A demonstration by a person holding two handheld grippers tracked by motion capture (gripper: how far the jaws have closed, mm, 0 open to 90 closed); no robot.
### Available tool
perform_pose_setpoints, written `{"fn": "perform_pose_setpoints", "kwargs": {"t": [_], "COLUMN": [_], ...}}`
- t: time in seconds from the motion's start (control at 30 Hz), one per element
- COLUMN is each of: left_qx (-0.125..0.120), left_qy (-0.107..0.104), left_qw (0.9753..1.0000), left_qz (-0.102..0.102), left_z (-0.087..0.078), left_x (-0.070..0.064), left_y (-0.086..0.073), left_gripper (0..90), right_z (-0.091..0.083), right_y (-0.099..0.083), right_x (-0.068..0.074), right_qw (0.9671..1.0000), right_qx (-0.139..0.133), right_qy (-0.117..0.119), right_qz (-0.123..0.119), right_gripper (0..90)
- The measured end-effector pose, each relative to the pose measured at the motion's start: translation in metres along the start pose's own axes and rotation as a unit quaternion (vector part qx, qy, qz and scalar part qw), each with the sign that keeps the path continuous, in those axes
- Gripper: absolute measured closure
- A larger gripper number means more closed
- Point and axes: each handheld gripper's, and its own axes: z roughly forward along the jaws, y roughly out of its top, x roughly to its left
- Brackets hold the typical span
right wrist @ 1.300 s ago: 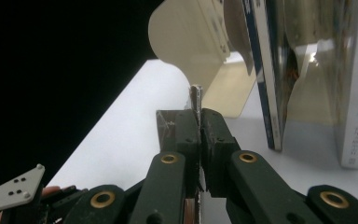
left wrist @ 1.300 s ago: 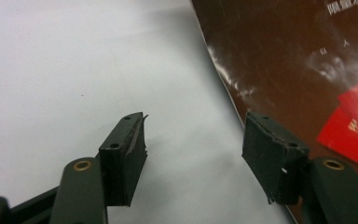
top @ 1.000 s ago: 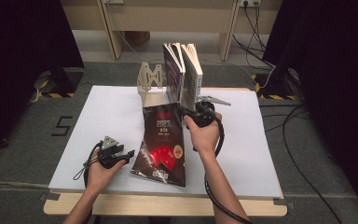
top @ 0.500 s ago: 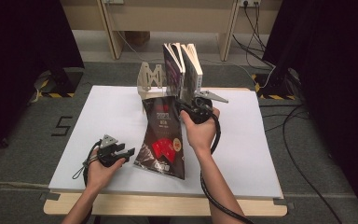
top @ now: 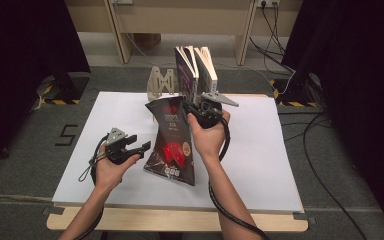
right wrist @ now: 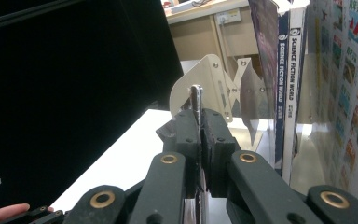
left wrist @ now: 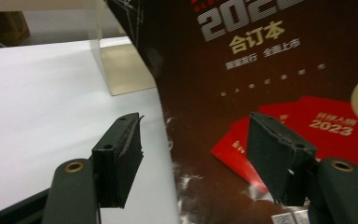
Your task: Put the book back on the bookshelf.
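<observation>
R: my right gripper reaches forward mid-table, jaws clamped on magazine top edge | L: left gripper low by magazine's left edge, jaws wide apart, holding nothing | magazine: tilted up, top toward books in stand, bottom edge on table, long axis near-far

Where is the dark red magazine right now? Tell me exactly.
In the high view the dark red magazine is mid-table, its top edge clamped in the right gripper before the standing books, its lower end beside the open left gripper.
</observation>
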Motion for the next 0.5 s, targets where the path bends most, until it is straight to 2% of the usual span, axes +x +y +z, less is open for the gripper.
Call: {"fn": "perform_pose_setpoints", "kwargs": {"t": [0.17, 0.27, 0.5], "left_qx": [-0.012, -0.023, -0.027], "left_qy": [-0.011, -0.013, -0.023], "left_qw": [0.9998, 0.9996, 0.9991], "left_qz": [-0.006, -0.006, -0.021], "left_z": [0.000, 0.002, 0.003], "left_x": [-0.005, -0.010, -0.019], "left_y": [0.009, 0.020, 0.037], "left_gripper": [34.7, 34.7, 34.6], "right_z": [0.001, 0.004, 0.008], "right_y": [0.001, 0.004, 0.009], "right_x": [0.001, 0.005, 0.012], "right_qw": [0.9999, 0.9998, 0.9993], "right_qx": [-0.009, -0.020, -0.032], "right_qy": [-0.005, -0.008, -0.014], "right_qz": [0.000, -0.005, -0.016], "right_gripper": [86.9, 87.0, 86.9]}}
